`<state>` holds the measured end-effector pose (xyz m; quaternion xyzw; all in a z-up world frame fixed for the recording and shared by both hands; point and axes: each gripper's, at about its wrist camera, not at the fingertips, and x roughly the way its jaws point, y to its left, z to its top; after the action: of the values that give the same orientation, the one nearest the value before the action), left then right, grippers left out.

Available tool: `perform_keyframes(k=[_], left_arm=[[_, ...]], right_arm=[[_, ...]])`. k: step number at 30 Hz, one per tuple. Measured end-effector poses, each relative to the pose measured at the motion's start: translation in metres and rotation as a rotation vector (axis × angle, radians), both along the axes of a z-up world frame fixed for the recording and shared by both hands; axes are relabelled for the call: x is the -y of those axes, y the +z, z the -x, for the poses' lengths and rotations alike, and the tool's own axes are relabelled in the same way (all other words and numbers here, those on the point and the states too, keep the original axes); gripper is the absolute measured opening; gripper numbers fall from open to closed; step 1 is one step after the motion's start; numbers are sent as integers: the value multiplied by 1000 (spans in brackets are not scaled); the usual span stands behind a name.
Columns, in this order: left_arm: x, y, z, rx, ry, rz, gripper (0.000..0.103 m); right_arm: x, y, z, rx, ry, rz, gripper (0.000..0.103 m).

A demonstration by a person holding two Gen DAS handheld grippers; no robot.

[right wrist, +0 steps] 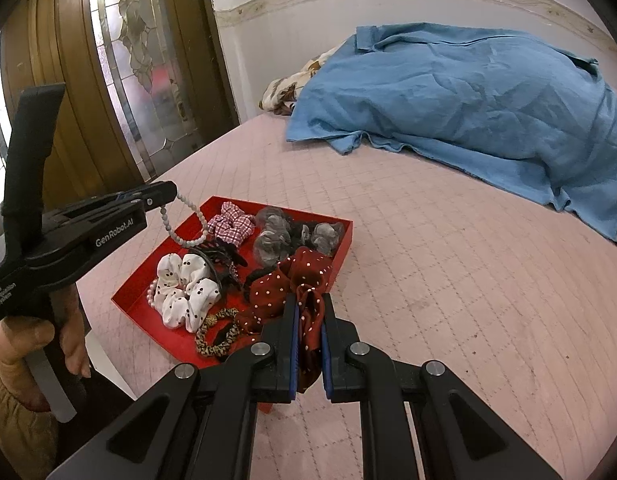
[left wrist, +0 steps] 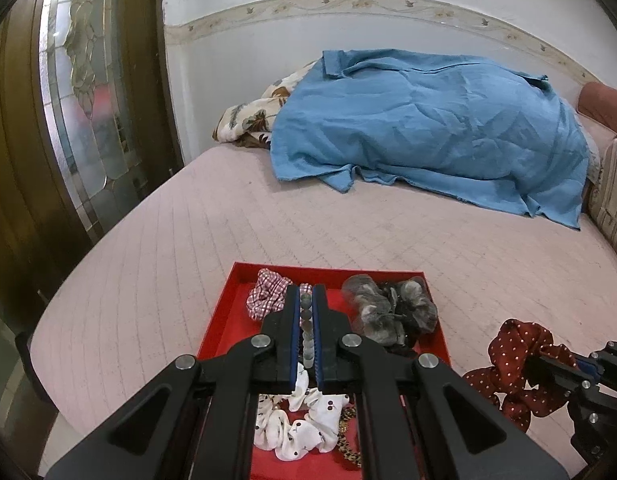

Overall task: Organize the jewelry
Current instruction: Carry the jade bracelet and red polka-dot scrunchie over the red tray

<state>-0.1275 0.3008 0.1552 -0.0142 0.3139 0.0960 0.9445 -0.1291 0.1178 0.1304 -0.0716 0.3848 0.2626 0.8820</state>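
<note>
On the side of the left gripper [right wrist: 176, 192] you can read "GenRobot.AI" in white, plus a smaller label further back too tiny to make out. A hand [right wrist: 36, 344] wraps its grip low at the left, jaws pinched together on a grey bead bracelet [right wrist: 176, 224] dangling over the red tray [right wrist: 148, 304], which sits near the bed's [right wrist: 448, 280] front edge. The right gripper [right wrist: 309, 304] angles down, clamped on a dark red polka-dot scrunchie [right wrist: 284, 284] at the tray's right side. White dotted scrunchie [right wrist: 184, 288], checked one [right wrist: 232, 224] and grey fluffy ones [right wrist: 276, 236] lie inside.
</note>
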Motion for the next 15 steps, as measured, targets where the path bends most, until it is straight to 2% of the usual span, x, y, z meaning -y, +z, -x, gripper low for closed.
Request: perform_keyframes(k=[10, 15], left_arm=[[-16, -7, -10, -13, 15, 30, 6], [-22, -5, -21, -8, 20, 16, 6]], right_arm=[[-17, -5, -12, -8, 14, 8, 10], [-25, -4, -20, -3, 21, 18, 10]])
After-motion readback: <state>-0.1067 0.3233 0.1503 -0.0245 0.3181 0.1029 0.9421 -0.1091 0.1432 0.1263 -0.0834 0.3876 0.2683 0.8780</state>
